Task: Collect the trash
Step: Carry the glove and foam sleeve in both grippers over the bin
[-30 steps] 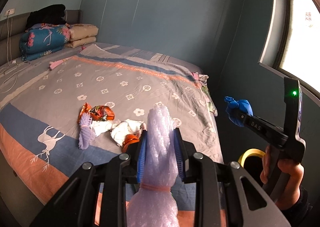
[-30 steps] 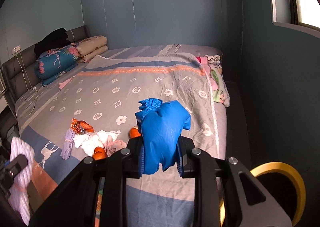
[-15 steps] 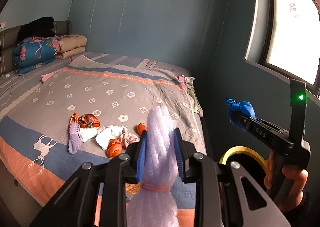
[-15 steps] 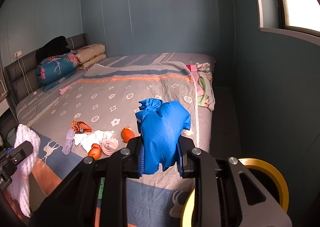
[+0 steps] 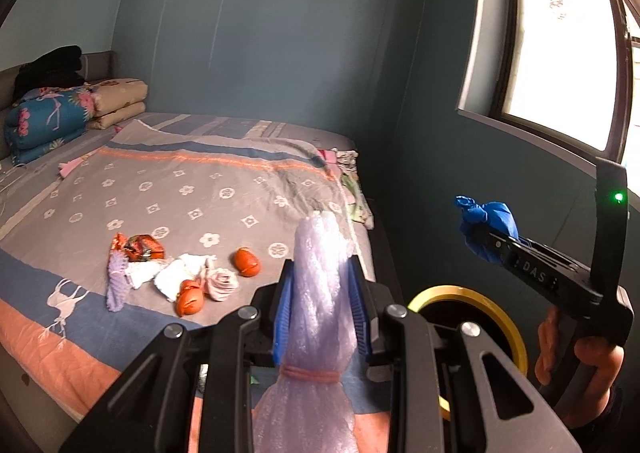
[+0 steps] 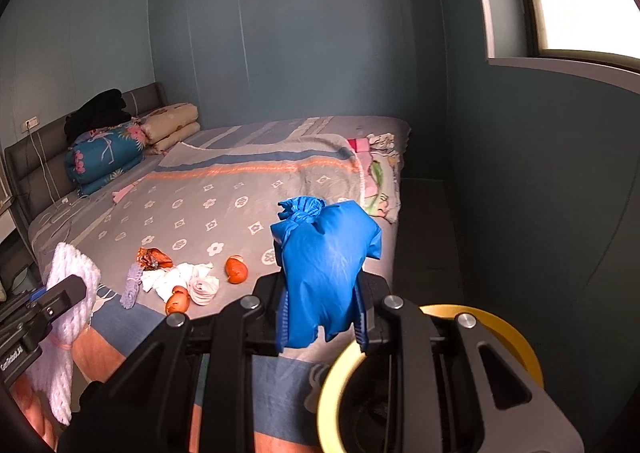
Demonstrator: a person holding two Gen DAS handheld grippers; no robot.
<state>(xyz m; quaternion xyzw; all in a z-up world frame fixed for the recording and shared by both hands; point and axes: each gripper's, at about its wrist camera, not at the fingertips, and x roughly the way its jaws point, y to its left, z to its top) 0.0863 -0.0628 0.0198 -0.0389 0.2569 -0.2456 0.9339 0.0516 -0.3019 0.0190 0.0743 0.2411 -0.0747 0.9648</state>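
Beside bed (image 5: 192, 181), left tongs (image 5: 320, 313) grip foam bundle (image 5: 320, 293), right tongs (image 6: 322, 313) blue bag (image 6: 328, 253).

My left claw (image 5: 320, 303) is held level, pointing forward, its two blue-padded fingers (image 5: 281, 313) pressed inward on what sits between them. My right claw (image 6: 322, 313) is raised to about the same height, off to the right of the left one, fingers (image 6: 282, 317) likewise closed in on their load. My right hand (image 5: 576, 349) is wrapped around the right claw's grip from below, bare fingers visible. My left hand is mostly hidden.
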